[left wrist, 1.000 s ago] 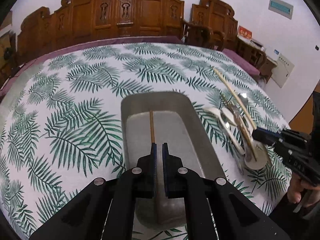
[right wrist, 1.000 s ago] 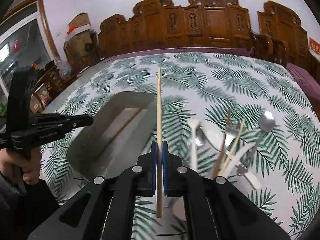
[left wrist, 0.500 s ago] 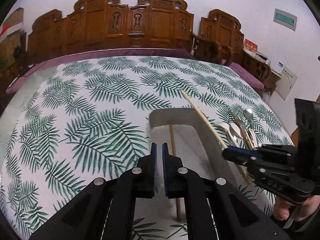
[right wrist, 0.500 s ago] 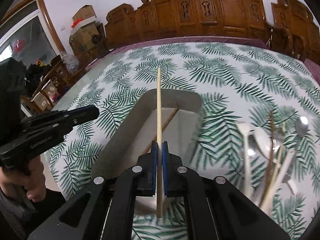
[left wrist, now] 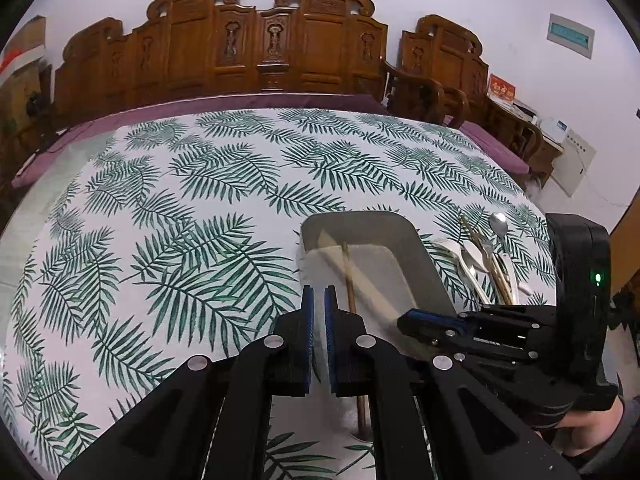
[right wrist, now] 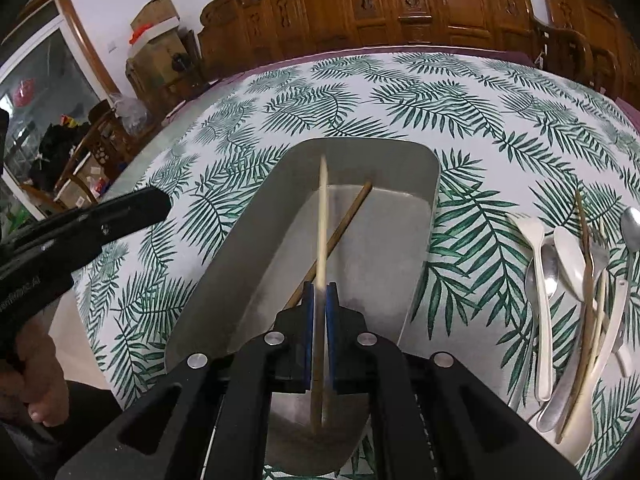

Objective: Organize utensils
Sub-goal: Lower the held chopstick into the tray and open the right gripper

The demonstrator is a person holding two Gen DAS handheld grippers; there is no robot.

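My right gripper (right wrist: 319, 286) is shut on a pale chopstick (right wrist: 322, 216) and holds it low over the grey metal tray (right wrist: 424, 208). A darker wooden chopstick (right wrist: 344, 226) lies slanted on the tray's floor under it. In the left wrist view the tray (left wrist: 424, 252) sits right of centre with the dark chopstick (left wrist: 349, 272) and the pale chopstick (left wrist: 372, 288) in it, and my right gripper (left wrist: 412, 318) reaches in from the right. My left gripper (left wrist: 319, 300) is shut and empty at the tray's left wall.
A pile of utensils (right wrist: 576, 276) lies right of the tray: white plastic spoons, metal spoons, a fork and more chopsticks; it also shows in the left wrist view (left wrist: 486, 256). The leaf-print tablecloth (left wrist: 200, 208) covers a round table. Carved wooden chairs (left wrist: 272, 44) line the far side.
My right gripper has carried the pale chopstick left and down over the tray. My left gripper has drawn back to the tray's left side.
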